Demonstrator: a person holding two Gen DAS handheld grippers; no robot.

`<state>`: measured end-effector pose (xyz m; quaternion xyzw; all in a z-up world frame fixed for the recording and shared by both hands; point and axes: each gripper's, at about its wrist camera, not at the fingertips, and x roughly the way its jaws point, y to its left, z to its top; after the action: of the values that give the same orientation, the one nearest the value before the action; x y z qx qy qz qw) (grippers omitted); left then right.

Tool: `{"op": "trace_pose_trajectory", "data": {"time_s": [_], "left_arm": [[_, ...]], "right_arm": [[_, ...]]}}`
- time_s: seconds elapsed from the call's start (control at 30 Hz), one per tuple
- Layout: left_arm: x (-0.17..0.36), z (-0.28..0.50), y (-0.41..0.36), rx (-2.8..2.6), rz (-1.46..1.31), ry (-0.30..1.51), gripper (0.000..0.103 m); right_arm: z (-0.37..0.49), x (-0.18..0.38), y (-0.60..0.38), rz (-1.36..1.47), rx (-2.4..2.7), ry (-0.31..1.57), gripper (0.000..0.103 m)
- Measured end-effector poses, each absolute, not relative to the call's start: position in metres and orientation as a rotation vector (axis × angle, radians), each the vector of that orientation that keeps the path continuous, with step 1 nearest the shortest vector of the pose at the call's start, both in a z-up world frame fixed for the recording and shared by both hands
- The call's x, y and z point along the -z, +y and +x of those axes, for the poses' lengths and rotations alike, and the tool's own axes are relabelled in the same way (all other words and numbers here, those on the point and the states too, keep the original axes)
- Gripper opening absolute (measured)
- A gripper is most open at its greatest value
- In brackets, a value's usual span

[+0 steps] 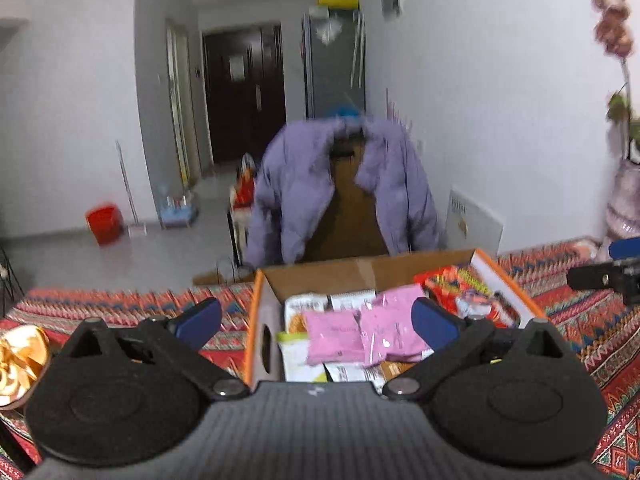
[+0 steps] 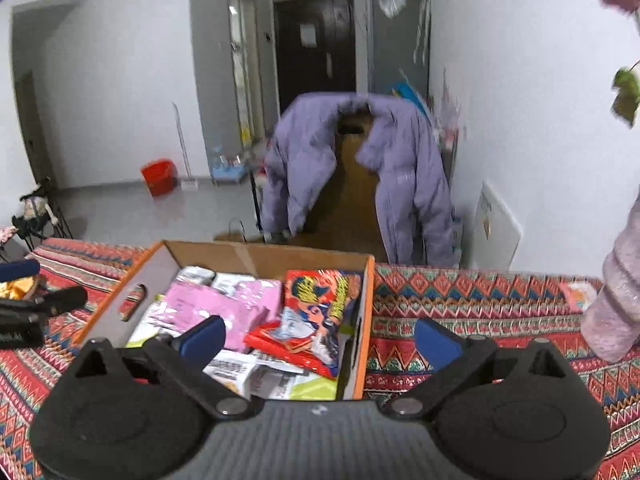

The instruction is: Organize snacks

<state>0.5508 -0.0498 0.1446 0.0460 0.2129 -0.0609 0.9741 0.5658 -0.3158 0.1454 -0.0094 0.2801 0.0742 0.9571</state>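
An open cardboard box [image 1: 320, 270] with orange edges stands on the patterned tablecloth [image 1: 120, 300], holding several snack packs. Pink packets [image 1: 360, 334] lie on top in the left wrist view, with red packs [image 1: 452, 282] at the box's right side. My left gripper [image 1: 318, 322] hovers open above the box with nothing between its blue fingers. In the right wrist view the same box [image 2: 256, 258] shows pink packets [image 2: 228, 304] and a red comic-style pack [image 2: 316, 312]. My right gripper [image 2: 320, 338] is open and empty over the box's right wall. The left gripper also shows at the left edge [image 2: 24, 308].
A chair draped with a purple jacket [image 1: 340, 184] stands just behind the table. A gold wrapper [image 1: 20, 360] lies at the left. A pinkish vase [image 2: 616, 292] with flowers stands at the right. A red bucket [image 1: 103, 222] sits on the floor beyond.
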Motion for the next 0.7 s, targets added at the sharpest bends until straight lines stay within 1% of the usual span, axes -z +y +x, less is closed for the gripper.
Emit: {"op": "trace_pose_trajectory", "data": {"time_s": [0.13,0.23,0.37,0.57,0.7], "left_arm": [[-0.145,0.523,-0.041,0.107,0.068,0.361,0.103],[-0.144,0.508,-0.036,0.113,0.035,0.346,0.103],[-0.142,0.492,-0.037,0.129,0.071,0.337,0.103],[-0.14,0.465,-0.031,0.126,0.032,0.31,0.103],[-0.138,0.44,-0.026,0.135,0.042,0.329,0.103]], "right_arm": [[0.527,-0.138,-0.307,-0.045,-0.164,0.465,0.103],[0.505,-0.132,-0.301,-0.048,-0.178,0.425,0.103],[0.478,-0.127,-0.294,-0.051,-0.182,0.347,0.103],[0.455,-0.127,-0.294,0.019,-0.189,0.319,0.103],[0.437,-0.125,-0.294,0.022,-0.173,0.307,0.103]]}}
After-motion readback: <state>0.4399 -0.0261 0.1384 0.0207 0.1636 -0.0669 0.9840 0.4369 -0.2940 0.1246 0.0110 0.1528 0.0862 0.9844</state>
